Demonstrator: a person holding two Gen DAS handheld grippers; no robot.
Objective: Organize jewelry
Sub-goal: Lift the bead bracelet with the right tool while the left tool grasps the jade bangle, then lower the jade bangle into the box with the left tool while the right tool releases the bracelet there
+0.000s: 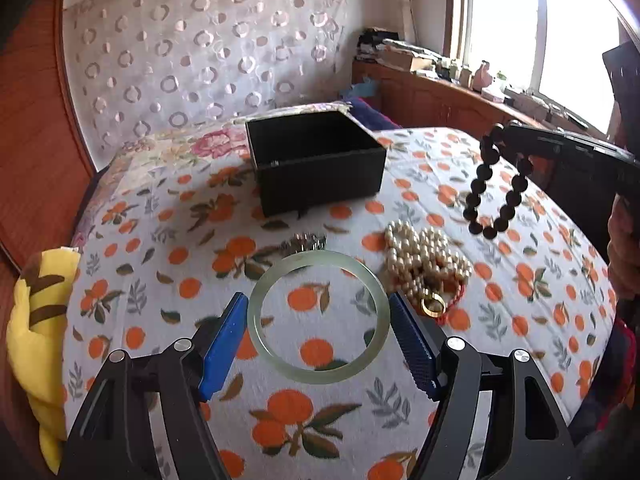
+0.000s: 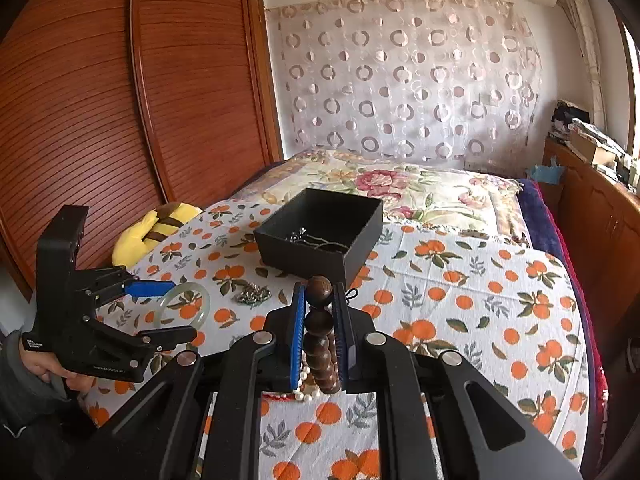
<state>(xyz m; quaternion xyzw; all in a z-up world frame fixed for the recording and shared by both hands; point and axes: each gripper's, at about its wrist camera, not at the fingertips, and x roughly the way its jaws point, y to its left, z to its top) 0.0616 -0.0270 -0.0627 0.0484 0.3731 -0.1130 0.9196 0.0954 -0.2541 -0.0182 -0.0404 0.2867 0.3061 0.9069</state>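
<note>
My left claw (image 1: 318, 320) is clamped across the pale green bangle (image 1: 318, 317), blue pads (image 1: 222, 346) pressing its outer rim on both sides, on the near side of the black box (image 1: 316, 160) above the orange-print bedspread (image 1: 320, 420). My right claw (image 2: 320, 320) is clamped on the dark wooden bead bracelet (image 1: 494, 184), which hangs in a loop to the right of the box. The pearl strand (image 1: 426, 266) and gold ring (image 1: 432, 305) lie near the box's front right; a small silver chain heap (image 1: 306, 240) lies just in front of it.
</note>
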